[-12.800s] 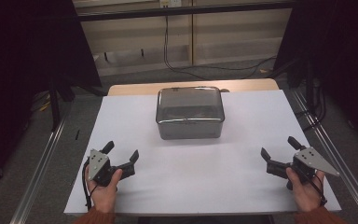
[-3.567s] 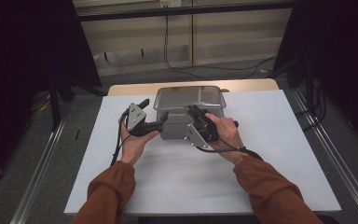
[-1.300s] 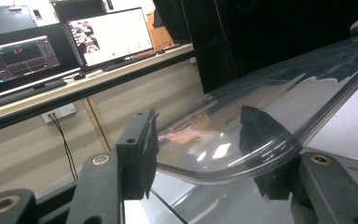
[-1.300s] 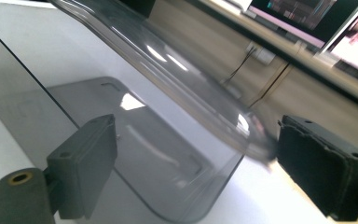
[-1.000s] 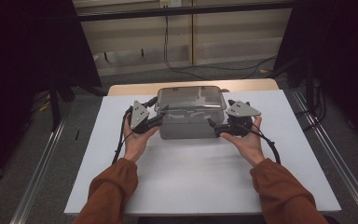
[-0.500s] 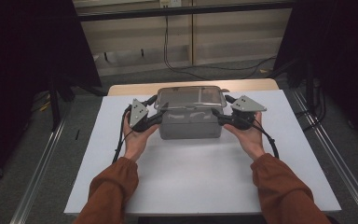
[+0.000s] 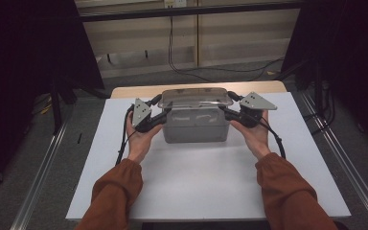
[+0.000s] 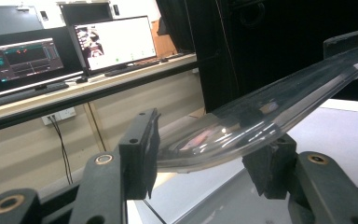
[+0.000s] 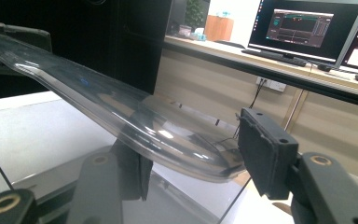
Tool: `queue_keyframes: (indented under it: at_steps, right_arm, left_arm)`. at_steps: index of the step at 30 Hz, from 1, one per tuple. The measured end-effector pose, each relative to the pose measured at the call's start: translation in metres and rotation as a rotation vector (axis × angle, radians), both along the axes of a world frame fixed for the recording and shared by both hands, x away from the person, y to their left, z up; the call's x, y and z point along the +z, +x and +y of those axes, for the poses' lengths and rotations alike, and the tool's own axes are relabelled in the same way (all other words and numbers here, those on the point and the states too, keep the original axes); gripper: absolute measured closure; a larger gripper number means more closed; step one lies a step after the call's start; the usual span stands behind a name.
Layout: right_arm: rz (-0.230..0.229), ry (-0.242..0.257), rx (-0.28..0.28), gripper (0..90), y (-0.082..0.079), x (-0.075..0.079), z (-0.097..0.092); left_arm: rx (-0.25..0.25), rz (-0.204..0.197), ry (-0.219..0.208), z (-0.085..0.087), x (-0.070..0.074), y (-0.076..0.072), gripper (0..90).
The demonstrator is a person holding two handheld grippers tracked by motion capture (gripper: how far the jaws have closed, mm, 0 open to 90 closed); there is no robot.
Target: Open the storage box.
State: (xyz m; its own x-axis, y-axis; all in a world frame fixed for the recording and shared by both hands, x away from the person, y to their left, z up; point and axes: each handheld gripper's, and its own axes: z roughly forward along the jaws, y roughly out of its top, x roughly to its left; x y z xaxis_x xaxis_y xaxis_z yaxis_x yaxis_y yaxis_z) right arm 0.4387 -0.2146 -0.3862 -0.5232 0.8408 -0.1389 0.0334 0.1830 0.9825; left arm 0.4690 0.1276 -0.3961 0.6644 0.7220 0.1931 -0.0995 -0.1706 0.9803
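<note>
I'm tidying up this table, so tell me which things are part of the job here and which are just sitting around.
In the job:
- clear lid
- grey box
- left gripper
- right gripper

Just about:
- white tabletop
- monitors on the bench behind
- floor cables

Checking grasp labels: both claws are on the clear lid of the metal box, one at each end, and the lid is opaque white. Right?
Not quite: the lid is clear, as the left gripper view shows. Left claw and right claw sit at opposite ends of it, over the metal box.

Rust-orange long sleeves (image 7: 117,191) are worn. Each black gripper, left (image 7: 160,112) and right (image 7: 229,111), is topped by a grey triangular plate; brass-coloured screws are set behind the jaws, and black cables are trailed.
</note>
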Motion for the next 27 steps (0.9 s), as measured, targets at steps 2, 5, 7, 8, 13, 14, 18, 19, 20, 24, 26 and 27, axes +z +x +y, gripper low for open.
queue_keyframes:
  at_steps: [2, 5, 7, 8, 13, 14, 18, 19, 20, 24, 26, 27]
  right_arm:
    - [-0.001, -0.001, 0.001, 46.2, 0.0, 0.0, 0.0]
    - [-0.013, 0.0, -0.001, 48.1, 0.001, 0.001, 0.0]
    - [-0.016, 0.004, -0.002, 48.6, 0.002, 0.001, 0.0]
    - [-0.014, 0.003, -0.001, 48.9, 0.002, 0.002, -0.001]
    - [-0.012, 0.0, 0.007, 50.1, 0.005, 0.008, -0.001]
    - [-0.012, 0.0, 0.007, 50.1, 0.005, 0.008, -0.001]
    - [-0.015, 0.016, 0.007, 50.2, 0.008, 0.009, -0.001]
    - [-0.018, 0.018, 0.007, 50.8, 0.008, 0.01, -0.001]
    - [-0.017, 0.018, 0.008, 51.0, 0.008, 0.01, -0.001]
    - [-0.017, 0.018, 0.009, 51.6, 0.009, 0.012, -0.002]
    - [-0.016, 0.018, 0.012, 51.8, 0.01, 0.013, -0.002]
    - [-0.016, 0.019, 0.011, 52.0, 0.01, 0.014, -0.002]
  left_arm:
    - [0.0, 0.0, 0.002, 0.0, 0.0, 0.0, 48.5]
    - [-0.001, 0.001, -0.007, 0.0, 0.002, 0.002, 48.4]
    - [-0.001, 0.003, -0.011, -0.001, 0.003, 0.004, 48.2]
    - [0.001, 0.005, -0.012, -0.001, 0.004, 0.004, 48.1]
    - [0.007, 0.004, -0.028, -0.002, 0.007, 0.007, 48.1]
    - [0.007, 0.004, -0.028, -0.002, 0.007, 0.007, 48.0]
    - [0.015, 0.003, -0.033, -0.003, 0.009, 0.009, 47.6]
    - [0.019, 0.004, -0.031, -0.003, 0.01, 0.011, 47.1]
    - [0.019, 0.004, -0.031, -0.003, 0.01, 0.011, 46.7]
    - [0.028, 0.012, -0.034, -0.002, 0.011, 0.013, 43.2]
    - [0.03, 0.01, -0.041, -0.002, 0.012, 0.014, 43.1]
    - [0.03, 0.01, -0.034, -0.001, 0.012, 0.015, 43.2]
